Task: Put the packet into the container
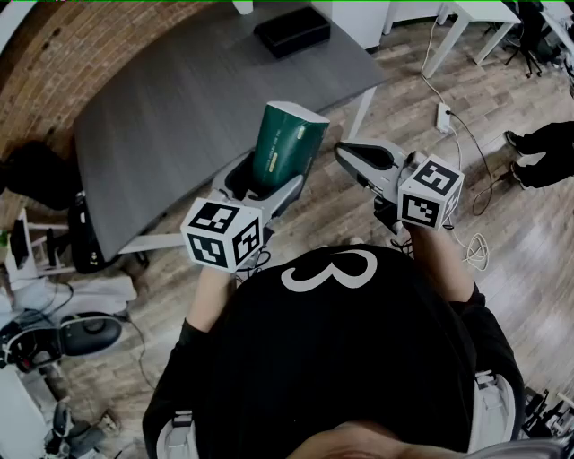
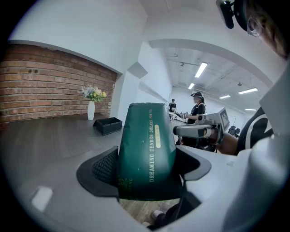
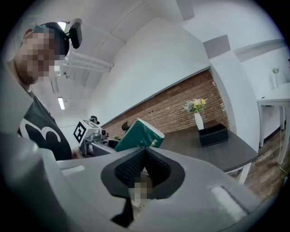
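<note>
Left gripper [image 1: 267,179] fingers grip green packet [image 1: 287,139] beside table [image 1: 179,108] edge; right gripper [image 1: 346,152] fingers closed, empty.

We are looking over a long grey table [image 1: 179,116]. Along the table's far side a red brick wall [image 2: 45,90] is running, and a white vase of flowers [image 2: 91,110] is standing on the table's far end, close to that brick. Right of the table, wood-plank flooring [image 1: 502,260] is showing, with a white power strip [image 1: 443,116] lying on it. Further right of the table a white desk [image 1: 484,11] is standing. Beyond the table, strip lights [image 2: 200,70] are glowing on a white ceiling.
</note>
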Tool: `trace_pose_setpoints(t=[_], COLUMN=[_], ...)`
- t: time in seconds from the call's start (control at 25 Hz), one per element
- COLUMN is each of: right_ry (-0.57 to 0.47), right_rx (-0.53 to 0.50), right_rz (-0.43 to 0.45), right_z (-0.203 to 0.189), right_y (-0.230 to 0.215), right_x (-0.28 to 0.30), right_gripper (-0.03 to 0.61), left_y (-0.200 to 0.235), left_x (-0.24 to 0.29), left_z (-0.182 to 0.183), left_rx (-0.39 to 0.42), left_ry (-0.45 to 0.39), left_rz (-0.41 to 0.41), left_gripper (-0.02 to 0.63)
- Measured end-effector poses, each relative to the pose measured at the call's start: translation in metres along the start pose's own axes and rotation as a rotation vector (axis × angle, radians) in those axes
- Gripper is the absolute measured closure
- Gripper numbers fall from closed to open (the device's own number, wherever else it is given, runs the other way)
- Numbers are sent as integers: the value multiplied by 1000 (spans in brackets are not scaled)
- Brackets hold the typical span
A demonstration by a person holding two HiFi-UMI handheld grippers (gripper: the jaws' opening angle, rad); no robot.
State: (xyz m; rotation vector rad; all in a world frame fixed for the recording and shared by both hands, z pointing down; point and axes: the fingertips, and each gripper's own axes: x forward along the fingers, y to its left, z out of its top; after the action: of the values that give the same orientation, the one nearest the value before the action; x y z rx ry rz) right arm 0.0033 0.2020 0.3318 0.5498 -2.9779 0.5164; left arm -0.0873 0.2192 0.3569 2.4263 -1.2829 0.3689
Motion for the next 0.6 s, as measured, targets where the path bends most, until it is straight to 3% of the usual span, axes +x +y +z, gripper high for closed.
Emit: trace_pose_setpoints(t=[0.6], right_ry=[-30], right_rx=[50], right_rz=[-27], right_z=[-9], right_y=[-10], right_x=[-1], right_gripper=[577], left_y=[9], left_x=[5], left_z=[-12], left_rx=[-18], left_ry=[22], left_rz=[-7], left_gripper=[202])
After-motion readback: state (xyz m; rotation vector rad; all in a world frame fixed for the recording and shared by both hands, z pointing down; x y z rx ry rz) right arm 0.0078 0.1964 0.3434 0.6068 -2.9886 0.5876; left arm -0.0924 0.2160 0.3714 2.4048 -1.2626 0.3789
